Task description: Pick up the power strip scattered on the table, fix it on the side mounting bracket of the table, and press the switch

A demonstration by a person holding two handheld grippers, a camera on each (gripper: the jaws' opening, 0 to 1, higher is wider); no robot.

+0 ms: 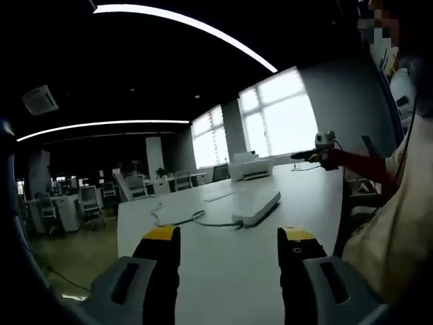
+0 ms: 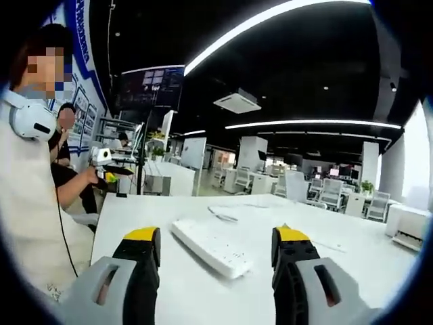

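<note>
Left gripper (image 1: 230, 244): jaws wide apart, yellow-tipped, nothing between them, held above the near part of the white table (image 1: 223, 277). Right gripper (image 2: 213, 247): jaws likewise spread wide and empty, above the same table (image 2: 352, 271) from the opposite side. Power strip (image 1: 257, 208): white, long, lying flat on the tabletop ahead of the left gripper, apart from both jaws; its pale cable (image 1: 177, 218) loops away toward the table's far edge. In the right gripper view the power strip (image 2: 211, 246) lies between and just beyond the jaws, sockets facing up. Person (image 2: 30, 196): in light clothing, beside the table's edge. Background: office desks and chairs (image 2: 318, 189), bright windows (image 1: 277, 115), ceiling light strips (image 2: 270, 20).
</note>
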